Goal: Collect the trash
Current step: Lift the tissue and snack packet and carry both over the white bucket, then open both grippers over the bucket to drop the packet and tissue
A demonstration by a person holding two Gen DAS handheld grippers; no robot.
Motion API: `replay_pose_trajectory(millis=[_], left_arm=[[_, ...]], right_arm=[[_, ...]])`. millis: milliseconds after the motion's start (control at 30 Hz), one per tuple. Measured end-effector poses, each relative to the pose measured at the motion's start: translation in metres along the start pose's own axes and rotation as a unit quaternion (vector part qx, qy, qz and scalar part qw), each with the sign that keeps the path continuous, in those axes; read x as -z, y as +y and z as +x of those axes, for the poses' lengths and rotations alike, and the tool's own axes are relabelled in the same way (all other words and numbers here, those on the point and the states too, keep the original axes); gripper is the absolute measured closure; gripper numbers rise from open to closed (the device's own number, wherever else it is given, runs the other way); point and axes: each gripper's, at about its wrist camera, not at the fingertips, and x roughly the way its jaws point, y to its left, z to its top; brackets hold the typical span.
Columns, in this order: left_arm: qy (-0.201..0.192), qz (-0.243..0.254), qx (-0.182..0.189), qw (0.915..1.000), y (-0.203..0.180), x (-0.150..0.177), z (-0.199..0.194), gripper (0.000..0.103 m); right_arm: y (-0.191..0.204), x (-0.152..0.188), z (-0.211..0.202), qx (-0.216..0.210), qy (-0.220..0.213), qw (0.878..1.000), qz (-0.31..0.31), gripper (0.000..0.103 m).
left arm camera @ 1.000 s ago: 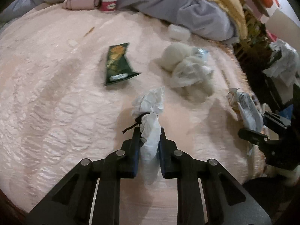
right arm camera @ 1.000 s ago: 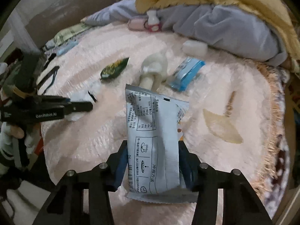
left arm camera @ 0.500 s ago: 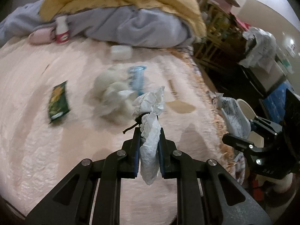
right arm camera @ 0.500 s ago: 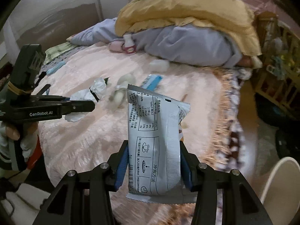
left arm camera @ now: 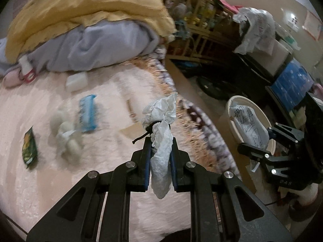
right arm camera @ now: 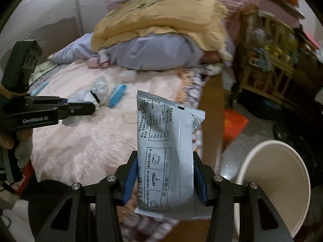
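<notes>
Left claw (left arm camera: 160, 147): pads pressed onto a crumpled white tissue wad (left arm camera: 161, 133), pinched at its lower half. The wad is cinched by a dark tie with a loose end sticking out to the left; the upper tuft flares above the fingertips, the tail hangs below the pads. The wad is held in the air over the fringed edge of the bed (left arm camera: 80, 171).

Right claw (right arm camera: 165, 171): pinching a grey-white printed food packet (right arm camera: 165, 147) across its width, held upright, seam side facing the camera. The packet is seen near the bed's edge, beside the white bin (right arm camera: 282, 181), which stands on the floor at lower right of the right wrist view. In the left wrist view the same packet is seen in front of the bin's mouth.

Left on the pink bedspread:
- green wrapper (left arm camera: 30, 149), far left
- pale lumpy wad (left arm camera: 64, 133), blurred, kind cannot be told
- blue wrapper (left arm camera: 87, 114), just beside that wad
- small white block (left arm camera: 76, 82), near the blankets
- flat tan scrap (left arm camera: 133, 129), near the fringe

A yellow blanket (left arm camera: 84, 10) lies over a grey one (left arm camera: 101, 46) at the head of the bed. A wooden crib (left arm camera: 201, 30) stands beyond the bed's side. A hand (right arm camera: 8, 139) is seen on the left claw's handle.
</notes>
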Motion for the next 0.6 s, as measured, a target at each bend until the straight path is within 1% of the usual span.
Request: replay_pose_trajectory(millis=[167,267,433,600], left_arm=[[0.004,0.03,0.017,0.9994,-0.033,-0.013,0.011,0.089],[0.009,0.044,0.03,0.9985,-0.053,-0.021,0.019,0.089],[0.019,0.068,0.051,0.9962,-0.091,-0.031,0.036,0.089],[0.031,0.092,0.07,0.9928,-0.126,-0.037,0.049,0.089]], right_arm=[[-0.029,0.012,-0.014,0.025,-0.004,0.999,0.03,0.055],[-0.049,0.02,-0.022,0.047,-0.003,0.998,0.052,0.055],[-0.072,0.034,-0.028,0.077,0.006,0.994,0.073,0.054],[-0.096,0.048,-0.033,0.093,0.01,0.991,0.1,0.054]])
